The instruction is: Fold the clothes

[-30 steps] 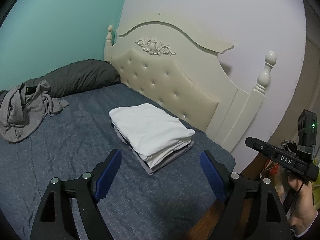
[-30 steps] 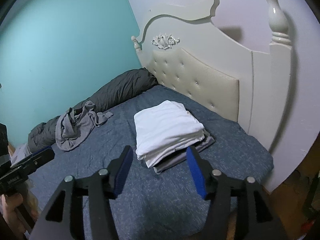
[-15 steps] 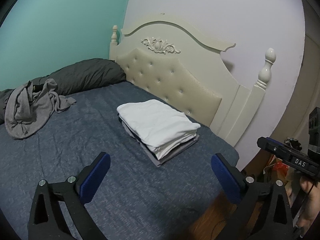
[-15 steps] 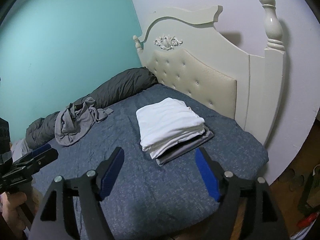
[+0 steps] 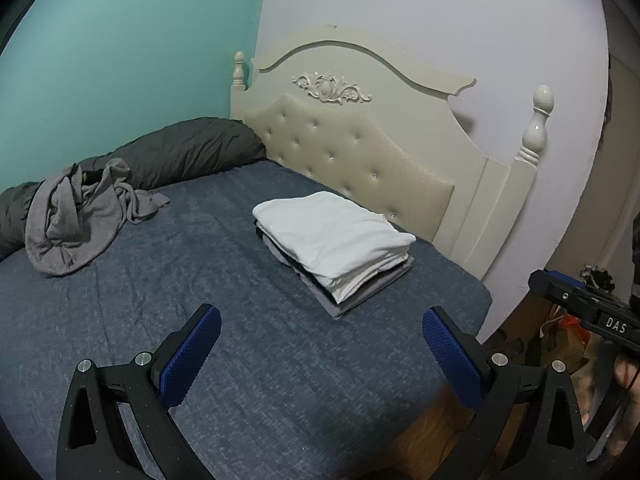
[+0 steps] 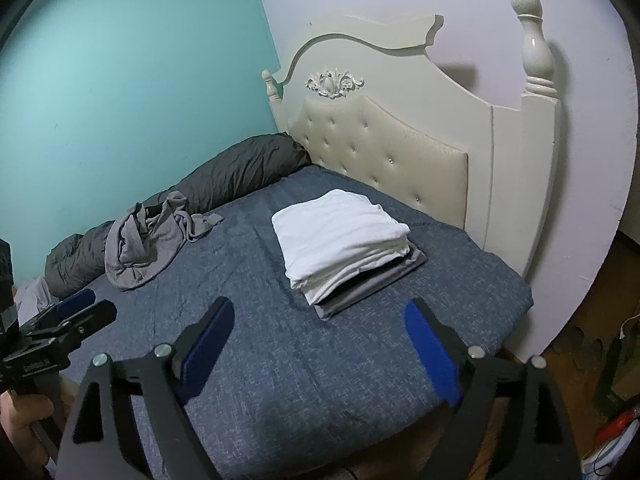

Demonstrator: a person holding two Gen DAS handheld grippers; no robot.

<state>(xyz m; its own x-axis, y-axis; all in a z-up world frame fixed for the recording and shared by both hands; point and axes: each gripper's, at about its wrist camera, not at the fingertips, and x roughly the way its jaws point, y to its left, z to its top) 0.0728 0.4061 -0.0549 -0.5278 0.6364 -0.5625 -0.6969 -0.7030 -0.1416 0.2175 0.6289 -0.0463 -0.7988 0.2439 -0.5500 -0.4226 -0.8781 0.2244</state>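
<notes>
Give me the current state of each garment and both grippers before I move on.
left gripper: open, empty, above the bed.
right gripper: open, empty, above the bed.
white garment: folded, top of the stack.
folded stack: white layers over grey ones, near the headboard.
grey garment: crumpled, unfolded, partly on the dark duvet.
dark duvet: bunched along the teal wall.

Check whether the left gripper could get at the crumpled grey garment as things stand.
Probably yes. The left gripper is open and holds nothing, and only bare blue bedspread lies between it and the crumpled grey garment; the folded stack sits off to the side.
</notes>
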